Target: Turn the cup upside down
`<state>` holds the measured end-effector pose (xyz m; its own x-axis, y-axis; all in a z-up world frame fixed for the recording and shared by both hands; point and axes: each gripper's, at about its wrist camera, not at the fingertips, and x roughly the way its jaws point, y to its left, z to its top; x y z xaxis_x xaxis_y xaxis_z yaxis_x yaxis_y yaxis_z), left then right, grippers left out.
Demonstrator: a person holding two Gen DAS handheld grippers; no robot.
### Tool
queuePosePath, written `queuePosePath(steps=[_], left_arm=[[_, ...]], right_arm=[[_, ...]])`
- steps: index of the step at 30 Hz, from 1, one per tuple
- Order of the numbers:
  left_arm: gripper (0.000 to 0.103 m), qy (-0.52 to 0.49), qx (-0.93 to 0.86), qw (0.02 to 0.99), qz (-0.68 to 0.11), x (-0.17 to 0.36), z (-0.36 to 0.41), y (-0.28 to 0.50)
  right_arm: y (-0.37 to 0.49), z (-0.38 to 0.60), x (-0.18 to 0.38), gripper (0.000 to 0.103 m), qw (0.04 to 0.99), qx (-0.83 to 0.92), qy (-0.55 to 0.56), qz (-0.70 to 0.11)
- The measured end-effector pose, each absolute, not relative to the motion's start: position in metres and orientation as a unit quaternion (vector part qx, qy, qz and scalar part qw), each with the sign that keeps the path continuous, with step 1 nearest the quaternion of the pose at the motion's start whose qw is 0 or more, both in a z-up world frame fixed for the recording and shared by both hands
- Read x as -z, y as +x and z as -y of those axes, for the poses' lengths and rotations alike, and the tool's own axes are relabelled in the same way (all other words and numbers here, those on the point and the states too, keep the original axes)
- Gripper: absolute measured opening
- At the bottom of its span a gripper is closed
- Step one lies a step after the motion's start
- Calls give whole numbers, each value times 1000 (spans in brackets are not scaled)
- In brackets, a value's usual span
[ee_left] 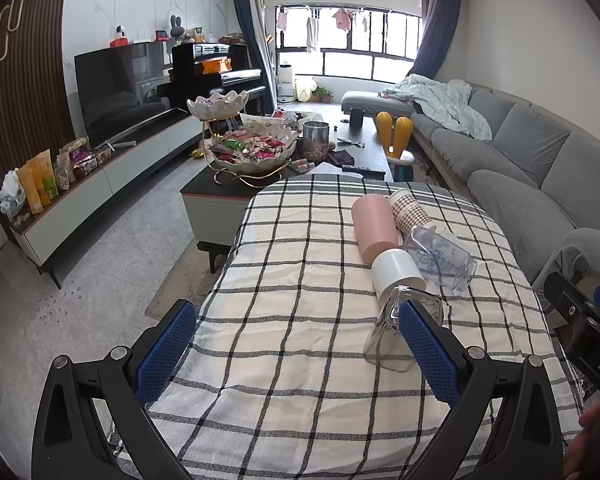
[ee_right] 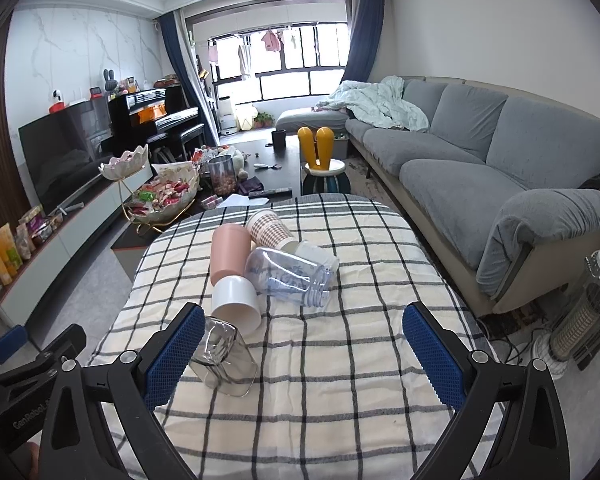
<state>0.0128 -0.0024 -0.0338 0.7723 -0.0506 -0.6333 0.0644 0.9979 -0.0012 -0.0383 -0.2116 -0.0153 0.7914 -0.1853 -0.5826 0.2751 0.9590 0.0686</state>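
Several cups lie on their sides on a checked tablecloth (ee_left: 292, 280): a pink cup (ee_left: 374, 234), a checked paper cup (ee_left: 410, 210), a clear printed cup (ee_left: 440, 258), a white cup (ee_left: 396, 272) and a clear glass cup (ee_left: 396, 332) nearest me. In the right wrist view they are the pink cup (ee_right: 228, 254), paper cup (ee_right: 270, 228), printed cup (ee_right: 288, 276), white cup (ee_right: 236, 300) and glass cup (ee_right: 224, 358). My left gripper (ee_left: 296, 344) is open, its right finger in front of the glass cup. My right gripper (ee_right: 300, 354) is open, the glass cup by its left finger.
A dark coffee table (ee_left: 364, 148) with snack bowls and a jar stands beyond the clothed table. A grey sofa (ee_right: 500, 168) runs along the right. A TV unit (ee_left: 100, 184) lines the left wall. A heater (ee_right: 584, 316) stands on the floor at right.
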Motion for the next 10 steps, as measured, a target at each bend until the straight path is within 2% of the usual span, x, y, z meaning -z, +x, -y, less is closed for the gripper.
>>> queuePosePath(steps=[10], left_arm=[[103, 13, 31, 941, -338, 37, 9, 13]], right_arm=[[-38, 212, 15, 100, 943, 122, 74, -299]])
